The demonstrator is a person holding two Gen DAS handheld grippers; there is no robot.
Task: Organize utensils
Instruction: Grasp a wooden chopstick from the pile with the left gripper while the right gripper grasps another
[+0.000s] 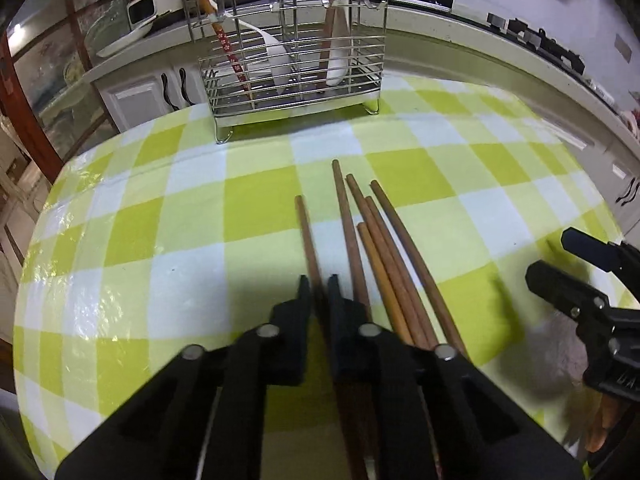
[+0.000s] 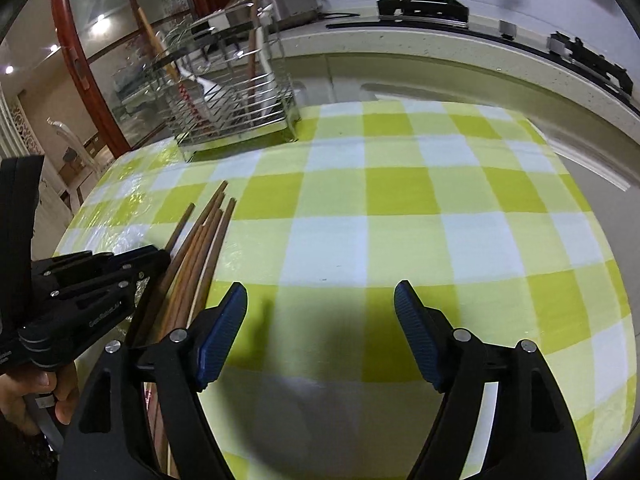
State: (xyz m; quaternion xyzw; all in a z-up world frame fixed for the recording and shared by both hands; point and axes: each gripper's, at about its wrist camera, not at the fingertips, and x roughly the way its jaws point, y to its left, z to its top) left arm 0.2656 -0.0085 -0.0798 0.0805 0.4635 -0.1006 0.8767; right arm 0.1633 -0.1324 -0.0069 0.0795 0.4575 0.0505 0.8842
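The left gripper is clenched on one chopstick lying on the table, the right gripper is released, and five chopsticks remain outside the rack (partly filled).

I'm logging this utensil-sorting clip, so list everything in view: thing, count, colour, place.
Brown wooden chopsticks: six, brown, loose on the cloth; leftmost one sits between the left gripper's fingers.
Steel wire utensil rack: one, silver, far edge of cloth.
Red-patterned chopstick: one, in rack's left part.
White spoon: one, in rack's middle.
Checked tablecloth: one, green and white, covers table.
Left gripper: black, shut on the leftmost chopstick.
Right gripper: black with blue pads, open, empty.
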